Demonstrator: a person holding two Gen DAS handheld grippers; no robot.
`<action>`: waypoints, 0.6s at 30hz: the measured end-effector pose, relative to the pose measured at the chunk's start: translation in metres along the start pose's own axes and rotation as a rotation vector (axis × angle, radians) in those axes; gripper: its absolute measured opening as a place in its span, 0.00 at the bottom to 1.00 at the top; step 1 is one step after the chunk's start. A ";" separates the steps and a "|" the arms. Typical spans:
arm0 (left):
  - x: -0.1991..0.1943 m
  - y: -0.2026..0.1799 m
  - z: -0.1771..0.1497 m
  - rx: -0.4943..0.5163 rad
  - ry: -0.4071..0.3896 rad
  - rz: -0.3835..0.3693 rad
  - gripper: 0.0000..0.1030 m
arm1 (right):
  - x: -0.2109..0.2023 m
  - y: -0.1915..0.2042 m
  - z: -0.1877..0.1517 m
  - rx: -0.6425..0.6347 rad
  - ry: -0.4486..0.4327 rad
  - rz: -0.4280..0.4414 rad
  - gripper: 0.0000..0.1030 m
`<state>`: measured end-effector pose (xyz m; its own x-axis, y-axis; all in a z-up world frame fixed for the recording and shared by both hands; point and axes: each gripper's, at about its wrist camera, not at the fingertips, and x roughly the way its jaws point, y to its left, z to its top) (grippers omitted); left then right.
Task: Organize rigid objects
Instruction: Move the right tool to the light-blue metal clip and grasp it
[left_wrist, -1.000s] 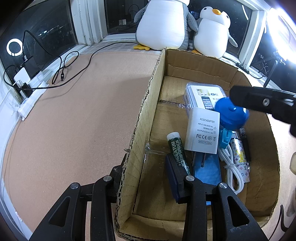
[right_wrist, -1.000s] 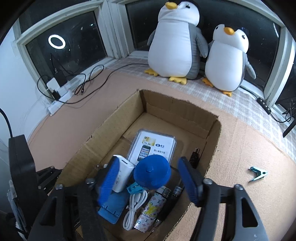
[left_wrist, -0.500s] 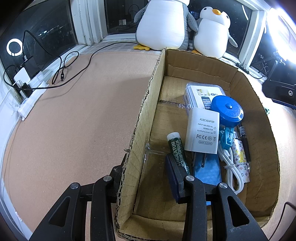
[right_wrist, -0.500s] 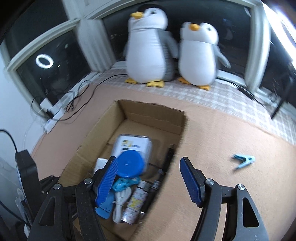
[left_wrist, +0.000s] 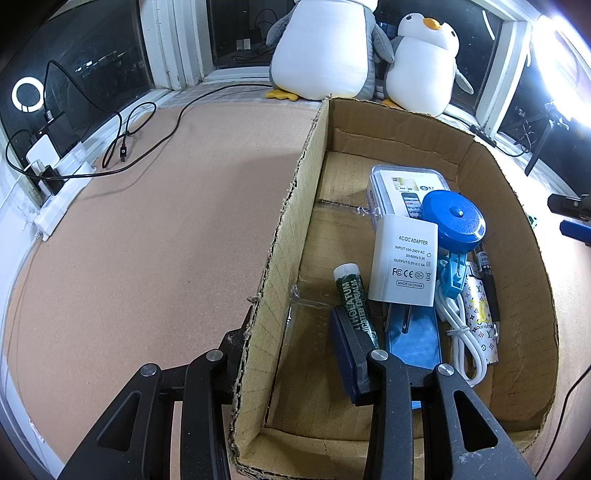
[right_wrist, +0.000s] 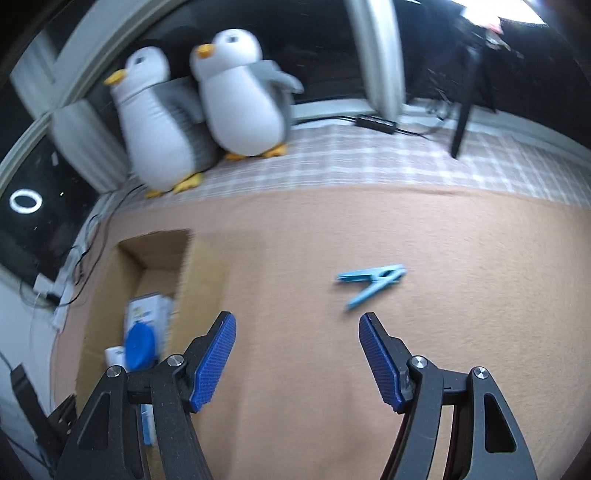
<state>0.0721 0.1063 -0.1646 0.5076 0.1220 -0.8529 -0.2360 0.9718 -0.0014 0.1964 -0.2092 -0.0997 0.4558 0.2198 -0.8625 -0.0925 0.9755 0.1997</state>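
A cardboard box (left_wrist: 284, 236) holds a white AC/DC adapter (left_wrist: 404, 266), a blue round disc (left_wrist: 452, 221), a phone case box (left_wrist: 402, 184), a green lip balm tube (left_wrist: 354, 299), a white cable (left_wrist: 461, 332), a pen and other small items. My left gripper (left_wrist: 291, 354) straddles the box's left wall, one finger outside and one inside, gripping it. My right gripper (right_wrist: 297, 343) is open and empty above the tan mat, right of the box (right_wrist: 147, 266). A light blue clothespin (right_wrist: 373, 280) lies on the mat just beyond its right finger.
Two plush penguins (left_wrist: 332, 48) (right_wrist: 236, 96) stand on the windowsill behind the box. Cables and a power strip (left_wrist: 55, 177) lie at the left edge of the mat. A black tripod leg (right_wrist: 461, 122) stands at the back right.
My right gripper has left the blue disc in the box and swung right over the mat toward the clothespin. The left gripper and box have not moved.
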 end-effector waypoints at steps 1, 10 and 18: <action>0.000 0.000 0.000 0.000 0.000 0.000 0.39 | 0.003 -0.007 0.002 0.025 0.007 0.000 0.63; 0.000 -0.001 0.000 0.000 0.001 -0.001 0.39 | 0.034 -0.054 0.017 0.243 0.094 0.083 0.63; 0.001 -0.003 0.001 -0.003 -0.001 -0.005 0.39 | 0.057 -0.060 0.036 0.291 0.142 0.094 0.63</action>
<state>0.0739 0.1041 -0.1655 0.5095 0.1178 -0.8524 -0.2363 0.9716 -0.0070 0.2600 -0.2558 -0.1439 0.3278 0.3282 -0.8859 0.1380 0.9110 0.3885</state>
